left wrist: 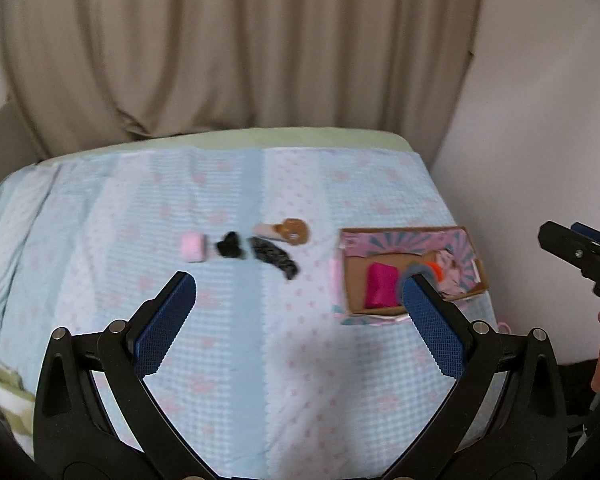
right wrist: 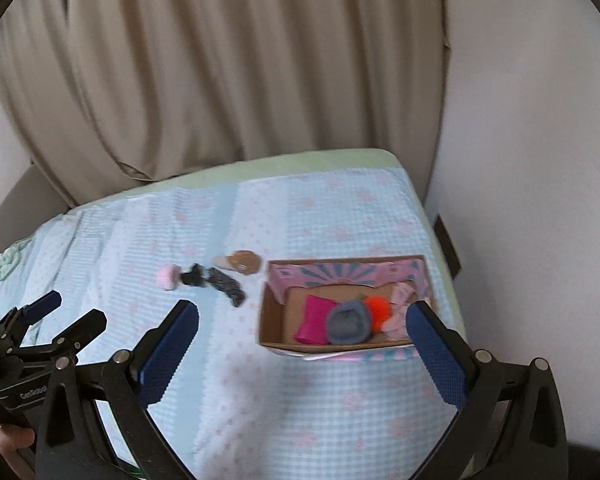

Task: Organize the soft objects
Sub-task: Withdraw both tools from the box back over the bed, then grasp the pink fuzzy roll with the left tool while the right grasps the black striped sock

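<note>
A cardboard box [right wrist: 272, 316] with a pink lid flap sits on the bed at the right; it also shows in the left wrist view [left wrist: 350, 280]. Inside lie a magenta cloth [right wrist: 314, 320], a grey pouch [right wrist: 348, 322], an orange pom-pom [right wrist: 378, 308] and a pale pink cloth [right wrist: 398, 312]. Left of the box lie a pink roll [left wrist: 194, 246], a black fluffy piece [left wrist: 230, 245], a dark braided band [left wrist: 274, 262] and a brown round plush [left wrist: 294, 232]. My left gripper [left wrist: 300, 284] is open and empty above the bed. My right gripper [right wrist: 302, 312] is open and empty before the box.
The bed has a light blue and pink checked cover [left wrist: 220, 340]. A beige curtain [left wrist: 236, 48] hangs behind it and a white wall [right wrist: 540, 160] runs along the right. A green blanket [left wrist: 4, 384] lies at the left edge.
</note>
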Tool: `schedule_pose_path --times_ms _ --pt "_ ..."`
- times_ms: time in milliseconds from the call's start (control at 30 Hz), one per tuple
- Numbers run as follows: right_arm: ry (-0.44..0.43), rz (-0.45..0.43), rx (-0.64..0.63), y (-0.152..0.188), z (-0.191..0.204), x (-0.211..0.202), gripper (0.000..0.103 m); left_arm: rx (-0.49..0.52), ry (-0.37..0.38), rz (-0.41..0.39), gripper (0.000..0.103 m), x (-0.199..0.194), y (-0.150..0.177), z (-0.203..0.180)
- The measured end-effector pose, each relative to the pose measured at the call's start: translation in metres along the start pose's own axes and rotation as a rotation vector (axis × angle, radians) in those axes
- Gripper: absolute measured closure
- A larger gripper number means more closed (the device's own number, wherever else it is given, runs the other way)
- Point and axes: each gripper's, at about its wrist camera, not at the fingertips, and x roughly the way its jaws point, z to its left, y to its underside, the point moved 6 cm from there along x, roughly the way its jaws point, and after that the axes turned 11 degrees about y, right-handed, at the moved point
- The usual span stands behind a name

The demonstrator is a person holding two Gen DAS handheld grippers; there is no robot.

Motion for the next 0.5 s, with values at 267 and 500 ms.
schedule_pose_path --times_ms 267,500 --pt "-0.048 -0.061 -0.021 0.001 0.056 -0.020 0.000 -0.035 -0.088 -0.042 0.000 -0.035 0.007 0.074" --pt "-0.033 -0.057 0.016 -0.006 0.110 -0.009 0.000 -0.037 -0.070 -0.023 0.000 -0.029 -0.005 0.141"
